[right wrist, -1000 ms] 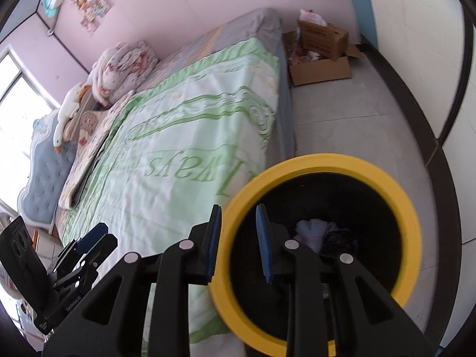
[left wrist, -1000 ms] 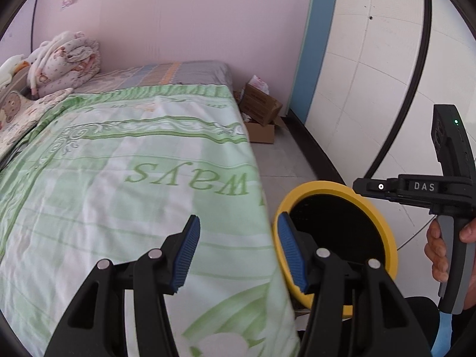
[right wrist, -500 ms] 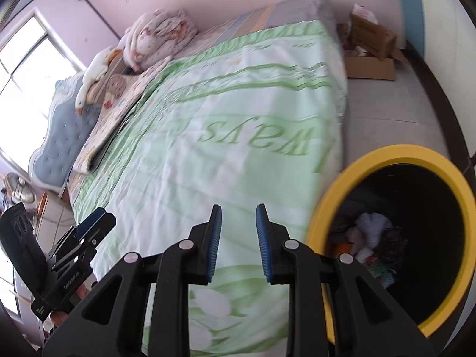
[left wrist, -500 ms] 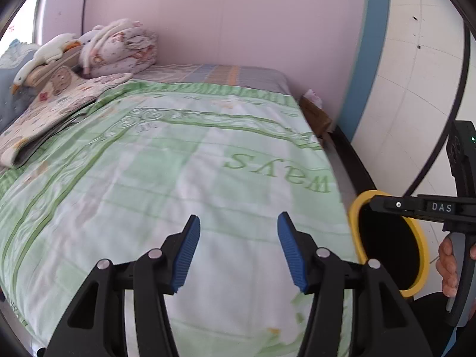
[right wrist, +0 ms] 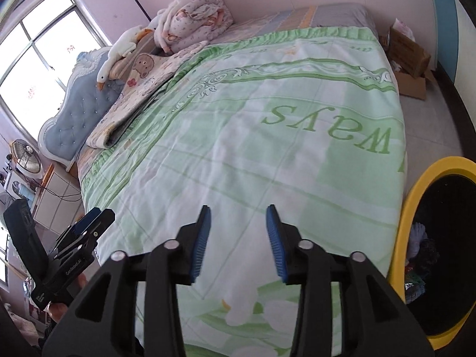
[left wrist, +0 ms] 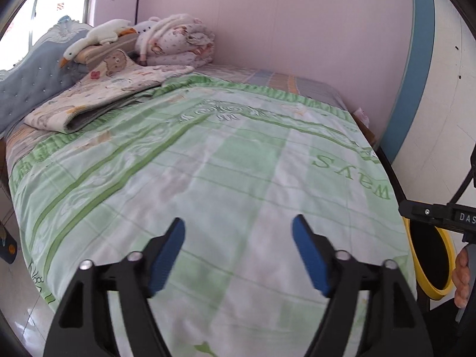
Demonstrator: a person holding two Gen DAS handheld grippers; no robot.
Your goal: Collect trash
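A: Risk check? Both grippers over the bed (left wrist: 226, 160), no trash visible on the green blanket (right wrist: 267, 154). Could end up pinching blanket instead of litter, esp. w/ left gripper (left wrist: 238, 253) jaws opening wide & nothing between them.

B: Agreed. Same for right gripper (right wrist: 238, 238): jaws opening, moderately apart, empty. Also risk of clipping the bin (right wrist: 440, 253), sitting just beside the bed's right edge, close to the right tool.

A: Where's the trash then?

B: Only seen inside the bin so far: crumpled bits (right wrist: 419, 255) at the bottom. Rest of bed: folded quilt (left wrist: 104, 95), goose toy (left wrist: 95, 38), rolled bedding (right wrist: 196, 20). None looks like litter.

A: Vs a sec ago?

B: Then aimed at the bin, right jaws straddling its yellow rim. Now swung left over the blanket; bin pushed to frame edge (left wrist: 428, 261). Both sets of jaws wider than before.
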